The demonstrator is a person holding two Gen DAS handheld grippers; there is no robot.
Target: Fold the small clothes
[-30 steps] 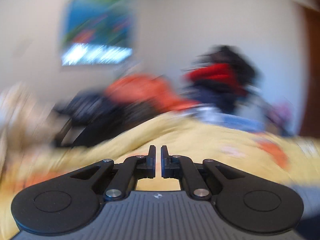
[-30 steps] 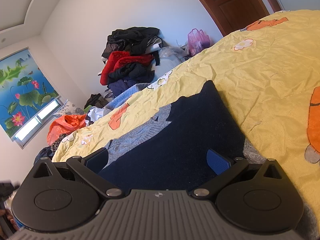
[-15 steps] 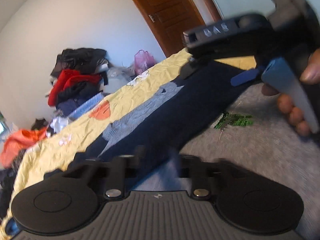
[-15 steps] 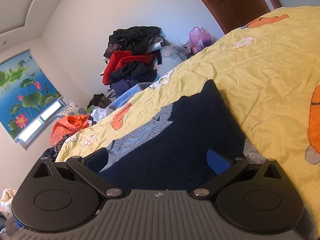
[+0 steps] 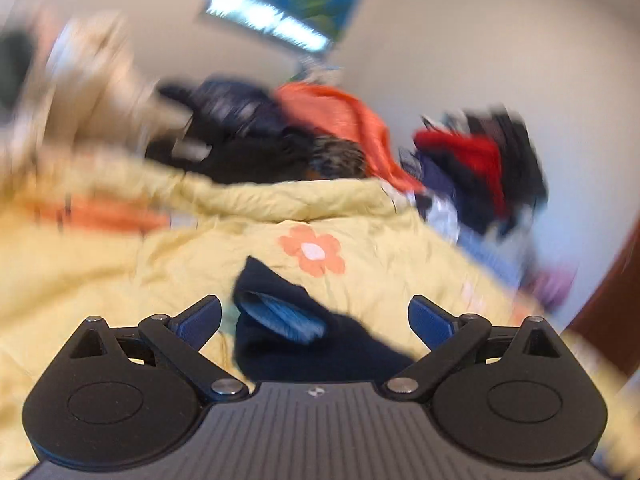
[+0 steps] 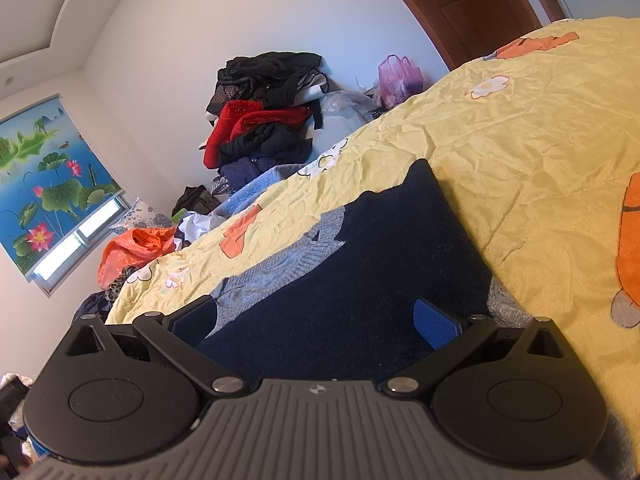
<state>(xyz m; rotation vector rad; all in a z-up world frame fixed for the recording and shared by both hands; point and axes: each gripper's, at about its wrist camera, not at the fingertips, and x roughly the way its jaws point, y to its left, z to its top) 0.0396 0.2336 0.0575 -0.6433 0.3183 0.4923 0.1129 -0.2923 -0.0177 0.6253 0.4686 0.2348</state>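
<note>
Left wrist view: the left gripper (image 5: 315, 316) is hovering over the bed (image 5: 100, 272) with its jaws standing wide and gripping nothing. A navy garment (image 5: 304, 336) is lying between the blue pads (image 5: 200, 320), a corner of it pointing away toward an orange flower (image 5: 313, 250) on the yellow cover, with a light blue knit patch showing in its fold. The rest is smearing with motion blur: an orange bag (image 5: 344, 120) and a red-and-dark clothes pile (image 5: 480, 164) beyond the bed's edge, and a lotus blind (image 5: 284, 4) on the wall; what the bag is holding cannot be told.

Right wrist view: the right gripper (image 6: 316, 320) is sitting low over the garment (image 6: 372, 280), jaws spread wide, nothing between them gripped. The navy cloth is lying flat on the bed (image 6: 540, 128), a grey knit part (image 6: 288, 268) showing along its left edge. Beyond the bed, the orange bag (image 6: 132, 248) is lying crumpled with patterned fabric at its base, a purple bag (image 6: 400, 76) is sitting by the door (image 6: 460, 4), its contents unclear, and the clothes pile (image 6: 264, 116) is leaning against the wall
</note>
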